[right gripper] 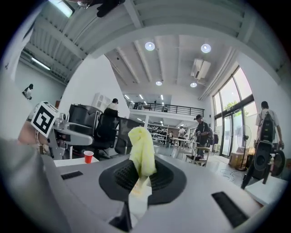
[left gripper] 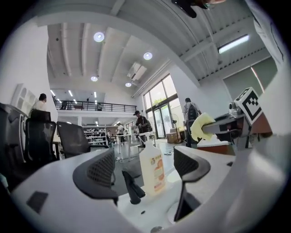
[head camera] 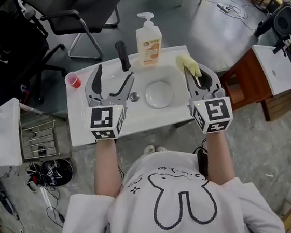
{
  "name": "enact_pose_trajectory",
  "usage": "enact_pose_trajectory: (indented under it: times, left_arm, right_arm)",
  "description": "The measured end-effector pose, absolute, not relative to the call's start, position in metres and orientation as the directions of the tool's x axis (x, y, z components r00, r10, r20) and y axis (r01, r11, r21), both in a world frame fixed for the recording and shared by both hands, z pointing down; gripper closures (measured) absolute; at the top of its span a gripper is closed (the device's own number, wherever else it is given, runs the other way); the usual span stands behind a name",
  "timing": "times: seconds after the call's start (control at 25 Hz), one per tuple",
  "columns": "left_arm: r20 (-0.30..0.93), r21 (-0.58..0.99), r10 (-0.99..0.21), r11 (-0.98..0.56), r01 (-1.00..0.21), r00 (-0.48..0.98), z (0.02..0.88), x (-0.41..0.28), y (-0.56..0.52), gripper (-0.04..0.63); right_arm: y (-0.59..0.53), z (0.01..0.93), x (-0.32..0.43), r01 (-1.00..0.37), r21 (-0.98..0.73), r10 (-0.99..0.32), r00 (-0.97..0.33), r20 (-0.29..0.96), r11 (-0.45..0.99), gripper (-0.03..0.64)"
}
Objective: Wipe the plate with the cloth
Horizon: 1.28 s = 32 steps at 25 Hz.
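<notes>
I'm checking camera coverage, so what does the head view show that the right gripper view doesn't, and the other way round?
Only the head view shows the plate in the sink and the soap bottle. Only the right gripper view shows the right gripper with jaws closed on the cloth, and other people in the room behind. Both show the yellow cloth and the red cup.

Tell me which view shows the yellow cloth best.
The right gripper view: the cloth stands centre, pinched by the shut right gripper. The head view shows it small; the left gripper view, off to the right.
</notes>
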State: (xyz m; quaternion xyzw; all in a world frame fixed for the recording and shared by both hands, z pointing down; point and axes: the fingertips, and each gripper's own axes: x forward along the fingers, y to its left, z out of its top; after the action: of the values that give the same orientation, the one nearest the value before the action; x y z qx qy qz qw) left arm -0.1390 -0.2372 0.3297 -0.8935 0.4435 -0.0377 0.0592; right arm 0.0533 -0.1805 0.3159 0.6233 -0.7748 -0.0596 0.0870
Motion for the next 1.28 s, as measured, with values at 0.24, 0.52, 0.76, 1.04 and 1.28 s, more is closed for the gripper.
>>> enact_pose_trajectory:
  times: [0.24, 0.52, 0.76, 1.04, 1.28]
  left_arm:
    - [-0.125, -0.216, -0.778, -0.585, -0.782, 0.616, 0.284, -0.147, -0.232, 0.247]
    - [-0.154, -0.291, -0.815, -0.503, -0.814, 0.559, 0.248, -0.158, -0.242, 0.586]
    - [-0.198, -0.258, -0.808, -0.503, -0.825, 0.555, 0.230, -0.159, -0.241, 0.586]
    - [-0.215, -0.253, -0.813, -0.488, -0.835, 0.541, 0.226, -0.164, -0.236, 0.586]
    - [-0.219, -0.262, -0.816, -0.479, -0.838, 0.535, 0.224, -0.168, -0.234, 0.586]
  right_arm:
    - [-0.177, 0.287, 0.069, -0.953, 0.231, -0.980, -0.198, 0.005, 0.194, 0.568]
    - [-0.177, 0.253, 0.087, -0.951, 0.249, -0.983, -0.185, 0.012, 0.182, 0.569]
    - [-0.177, 0.239, 0.094, -0.962, 0.221, -0.984, -0.172, -0.046, 0.158, 0.569]
    - [-0.180, 0.243, 0.091, -0.951, 0.271, -0.986, -0.162, -0.038, 0.146, 0.569]
    - [-0.179, 0.241, 0.086, -0.953, 0.259, -0.983, -0.177, -0.055, 0.158, 0.569]
